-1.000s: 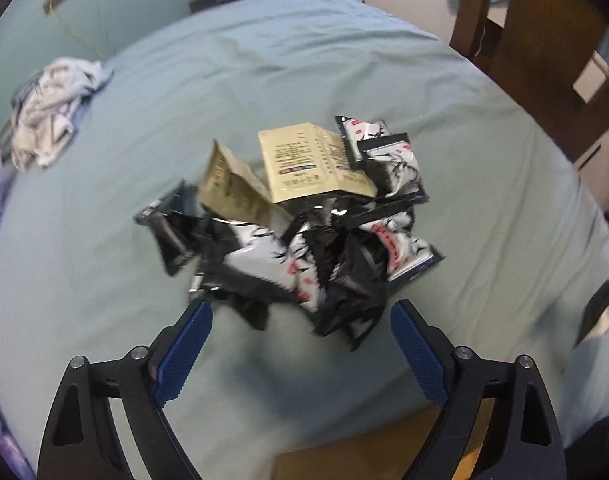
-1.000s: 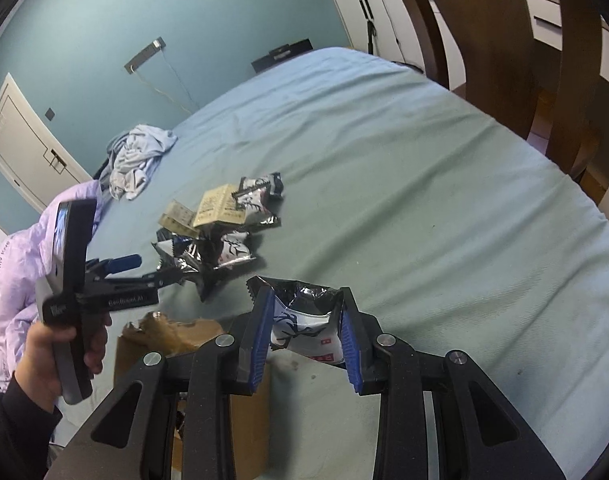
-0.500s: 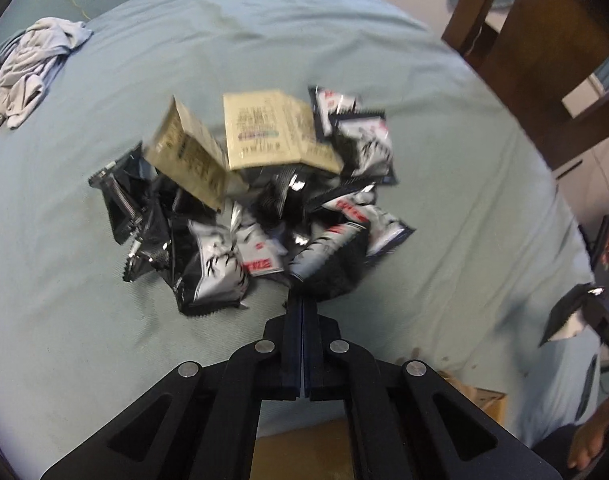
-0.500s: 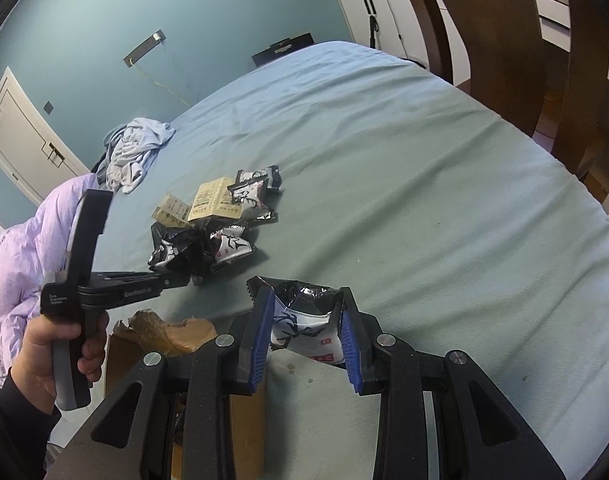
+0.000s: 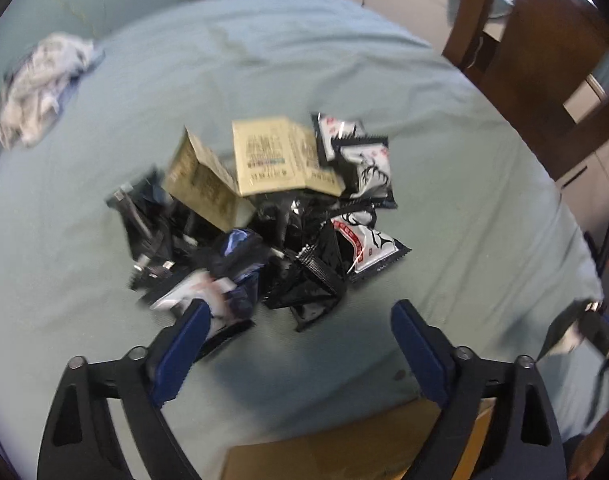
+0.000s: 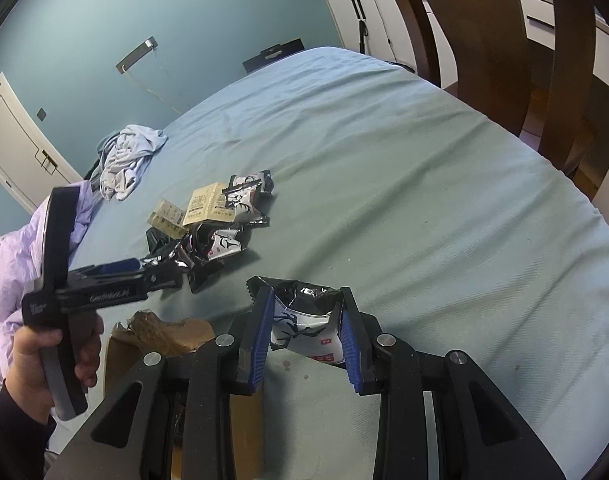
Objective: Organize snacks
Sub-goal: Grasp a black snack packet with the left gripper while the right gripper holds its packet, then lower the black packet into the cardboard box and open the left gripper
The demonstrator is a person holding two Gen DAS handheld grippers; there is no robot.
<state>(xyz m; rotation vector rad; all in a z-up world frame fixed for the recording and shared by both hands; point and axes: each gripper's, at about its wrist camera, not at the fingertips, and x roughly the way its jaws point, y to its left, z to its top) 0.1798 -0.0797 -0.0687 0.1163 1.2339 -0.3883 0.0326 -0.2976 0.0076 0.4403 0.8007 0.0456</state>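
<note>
A heap of black-and-white snack packets (image 5: 288, 232) with two beige packets (image 5: 272, 156) on top lies on the blue-green bed sheet (image 5: 444, 200). My left gripper (image 5: 298, 312) hangs over the heap's near edge, pointing steeply down, its jaws opening. One blurred packet (image 5: 208, 304) lies against the left finger, and no pad presses on anything. In the right wrist view the heap (image 6: 212, 236) sits mid-bed, with the left gripper (image 6: 172, 270) held beside it by a hand. My right gripper (image 6: 306, 294) is shut on a crumpled black-and-white snack packet (image 6: 304, 328).
A brown cardboard box (image 5: 344, 452) stands at the bed's near edge, below both grippers (image 6: 172, 332). A crumpled pale cloth (image 6: 124, 160) lies at the far left, lilac clothing (image 6: 12, 248) beside it. A dark wooden chair (image 6: 484, 40) stands along the right side.
The left gripper was open, shut half a second ago at the heap's near edge, and now stands wide again. Near packets shifted. The right gripper kept still with its packet.
</note>
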